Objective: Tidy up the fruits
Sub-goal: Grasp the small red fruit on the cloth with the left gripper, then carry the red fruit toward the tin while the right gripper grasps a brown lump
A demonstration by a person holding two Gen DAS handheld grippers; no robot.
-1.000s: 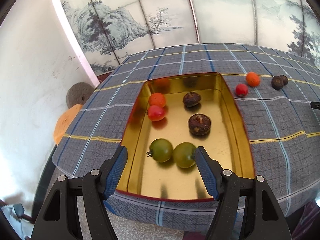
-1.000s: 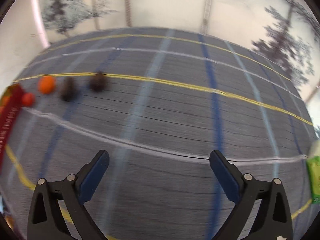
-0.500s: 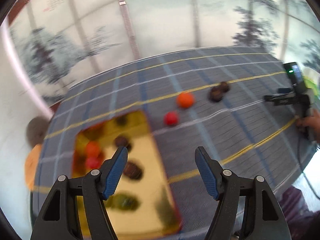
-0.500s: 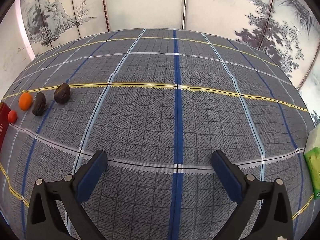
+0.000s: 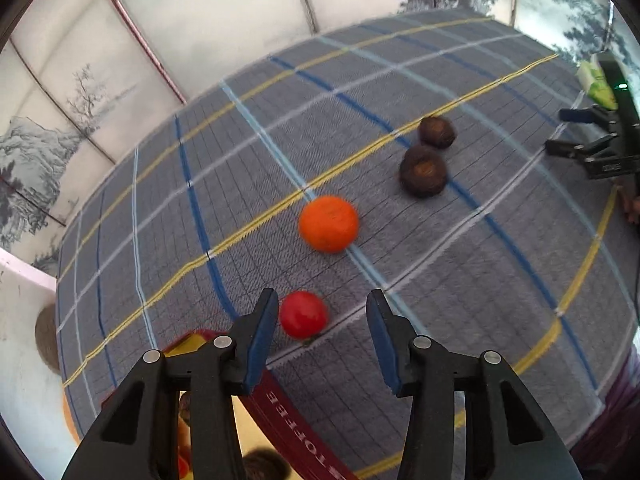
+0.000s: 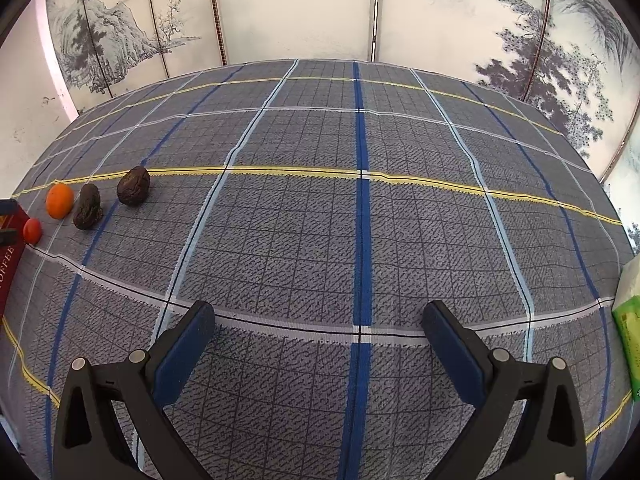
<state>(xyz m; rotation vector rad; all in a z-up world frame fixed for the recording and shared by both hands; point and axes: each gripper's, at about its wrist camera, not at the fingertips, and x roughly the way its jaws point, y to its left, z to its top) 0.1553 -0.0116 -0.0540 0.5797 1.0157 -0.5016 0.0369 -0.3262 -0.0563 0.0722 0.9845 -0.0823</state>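
My left gripper (image 5: 322, 316) is open, low over the plaid cloth. A small red tomato (image 5: 303, 314) lies between its fingertips, close to the left one. Beyond it lie an orange fruit (image 5: 329, 223) and two dark brown fruits (image 5: 423, 170) (image 5: 436, 131). The red tin's rim (image 5: 280, 408) is under the left finger, with fruit inside partly hidden. My right gripper (image 6: 318, 326) is open and empty over bare cloth. In its view the same row sits far left: tomato (image 6: 32, 230), orange (image 6: 59, 200), brown fruits (image 6: 87, 212) (image 6: 133, 186), tin (image 6: 9, 256).
A green pack (image 6: 628, 336) lies at the table's right edge. The right gripper shows in the left wrist view (image 5: 596, 148) at far right. Painted screen panels stand behind the table. A round mat (image 5: 46, 336) lies on the floor at left.
My left gripper has swung right from above the tin to the loose fruits and dropped around the red tomato. The right gripper has steadied and barely moved.
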